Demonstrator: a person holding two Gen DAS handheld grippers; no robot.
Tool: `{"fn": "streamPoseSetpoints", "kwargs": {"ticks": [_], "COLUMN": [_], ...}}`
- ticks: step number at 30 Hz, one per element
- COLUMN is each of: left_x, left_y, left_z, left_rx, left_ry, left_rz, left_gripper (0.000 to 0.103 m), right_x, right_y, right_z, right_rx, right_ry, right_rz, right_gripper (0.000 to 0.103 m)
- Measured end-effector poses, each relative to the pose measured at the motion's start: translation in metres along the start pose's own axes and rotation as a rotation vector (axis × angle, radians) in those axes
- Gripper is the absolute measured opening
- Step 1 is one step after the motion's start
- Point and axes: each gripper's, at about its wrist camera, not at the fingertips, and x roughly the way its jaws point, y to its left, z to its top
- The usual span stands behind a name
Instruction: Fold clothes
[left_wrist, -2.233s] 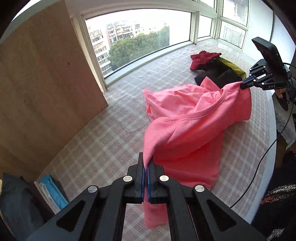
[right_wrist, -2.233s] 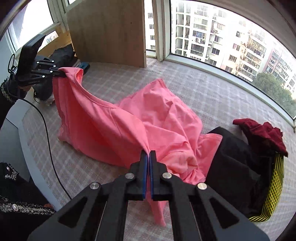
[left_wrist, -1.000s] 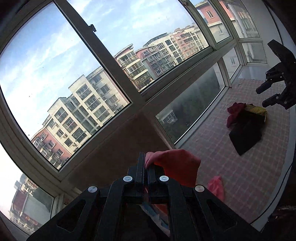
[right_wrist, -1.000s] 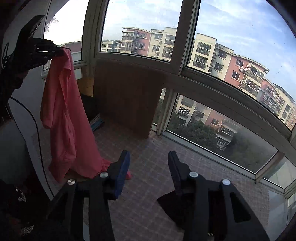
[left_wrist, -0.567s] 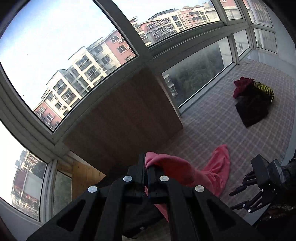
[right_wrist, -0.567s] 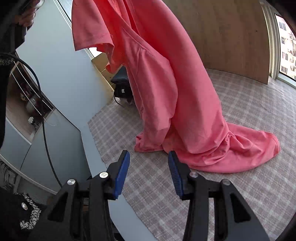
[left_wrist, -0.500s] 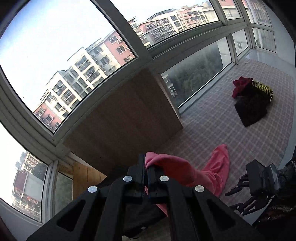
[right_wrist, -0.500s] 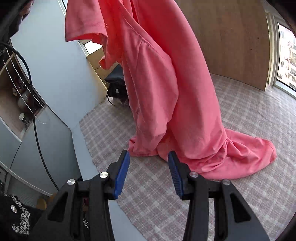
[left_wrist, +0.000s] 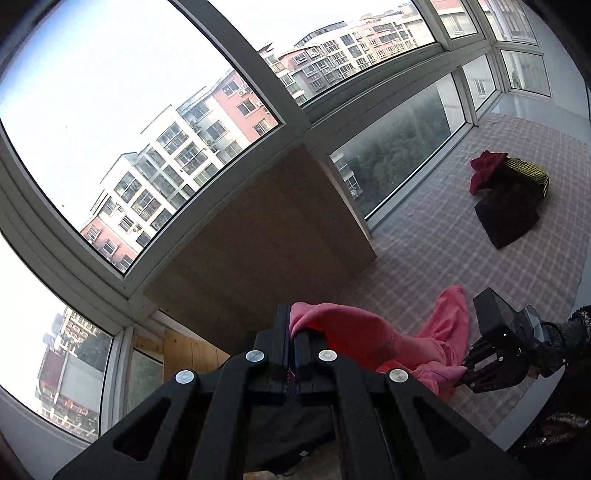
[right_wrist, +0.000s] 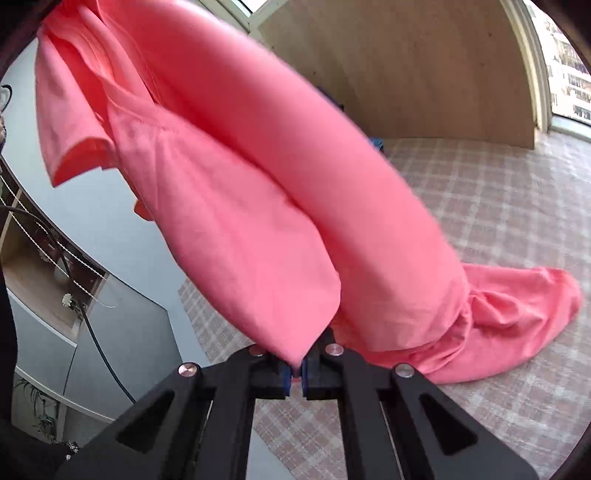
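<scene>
The left gripper (left_wrist: 291, 354) and the right gripper (right_wrist: 294, 373) are both holding jaws clamped on the pink T-shirt (right_wrist: 258, 177), its hem trailing on the checked worktop (right_wrist: 498, 206)

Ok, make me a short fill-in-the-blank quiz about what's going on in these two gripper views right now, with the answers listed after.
1. Both grippers are shut on the same ____ T-shirt.
2. The left gripper holds its part of the shirt high, while the shirt's far end lies bunched on the ____ cloth covering the surface.
3. The right gripper pinches a ____ corner of the fabric.
4. Away from the shirt, a pile of dark clothes includes a ____ mesh piece.

Missing words: pink; checked; lower; yellow
</scene>
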Motion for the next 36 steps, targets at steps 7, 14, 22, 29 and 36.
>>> {"fn": "streamPoseSetpoints", "kwargs": {"ticks": [7, 14, 22, 29, 36], "left_x": [-0.032, -0.120, -0.196, -0.230, -0.224], "left_y": [0.030, 0.045, 0.030, 0.001, -0.014], "left_z": [0.010, 0.061, 0.071, 0.064, 0.076], "left_rx": [-0.063, -0.080, -0.067, -0.021, 0.021], "left_ry": [-0.111, -0.345, -0.472, -0.492, -0.446], "left_rz": [0.044, 0.087, 0.115, 0.128, 0.136], "left_gripper": [0.001, 0.001, 0.001, 0.001, 0.001], "right_x": [-0.222, -0.394, -0.465, -0.485, -0.498], "right_y": [0.017, 0.120, 0.194, 0.199, 0.173], "right_z": [0.092, 0.134, 0.094, 0.047, 0.047], "right_rx": [-0.163, -0.363, -0.472, -0.488, -0.460], "right_ry": [-0.306, -0.576, -0.710, -0.747, -0.715], "right_rz": [-0.420, -0.744, -0.858, -0.880, -0.884], "right_gripper": [0.003, 0.003, 0.003, 0.003, 0.003]}}
